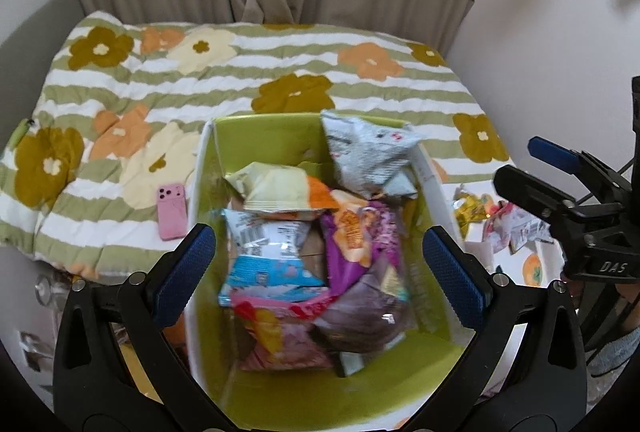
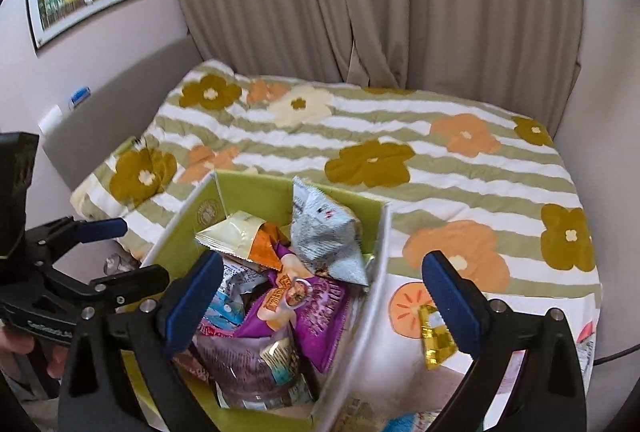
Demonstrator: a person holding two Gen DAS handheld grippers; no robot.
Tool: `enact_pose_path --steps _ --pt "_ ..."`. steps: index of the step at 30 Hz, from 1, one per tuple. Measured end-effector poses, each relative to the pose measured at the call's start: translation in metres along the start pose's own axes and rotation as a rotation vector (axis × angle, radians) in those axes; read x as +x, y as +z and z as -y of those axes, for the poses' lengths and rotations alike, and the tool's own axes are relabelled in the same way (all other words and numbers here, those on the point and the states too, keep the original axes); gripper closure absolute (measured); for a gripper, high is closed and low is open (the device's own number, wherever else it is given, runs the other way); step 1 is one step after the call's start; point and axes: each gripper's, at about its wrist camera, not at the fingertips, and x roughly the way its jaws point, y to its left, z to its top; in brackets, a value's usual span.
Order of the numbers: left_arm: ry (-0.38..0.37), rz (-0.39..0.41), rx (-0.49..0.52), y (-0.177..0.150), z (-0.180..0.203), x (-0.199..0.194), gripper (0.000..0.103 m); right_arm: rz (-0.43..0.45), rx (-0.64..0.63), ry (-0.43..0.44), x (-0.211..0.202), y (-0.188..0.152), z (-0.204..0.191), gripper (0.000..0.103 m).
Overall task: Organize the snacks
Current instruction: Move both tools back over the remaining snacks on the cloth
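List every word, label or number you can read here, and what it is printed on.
"DAS": on the black body of the right tongs, seen from the left wrist view.
Lettering on the left tongs: too blurred.
Purple snack bag and other packets in the green box: print blurred, unreadable.

Floral striped quilt (image 1: 240, 80) under green box (image 1: 256, 136), pink phone (image 1: 173, 211), loose snack packets (image 1: 504, 228).

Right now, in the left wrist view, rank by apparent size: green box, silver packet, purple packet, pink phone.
1. green box
2. purple packet and silver packet: look alike, and the purple one sits nearer the camera, so unranked
3. pink phone
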Motion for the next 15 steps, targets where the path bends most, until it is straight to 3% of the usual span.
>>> enact_pose_path --steps 10,15 --pt "-0.023 0.051 0.019 -0.025 0.091 -0.022 0.000 0.093 0.061 -0.043 -0.087 -0.038 0.070 0.001" --pt "-0.041 0.044 0.052 -0.047 0.147 -0.020 0.000 0.075 0.102 -0.069 -0.121 -0.065 0.113 0.001"
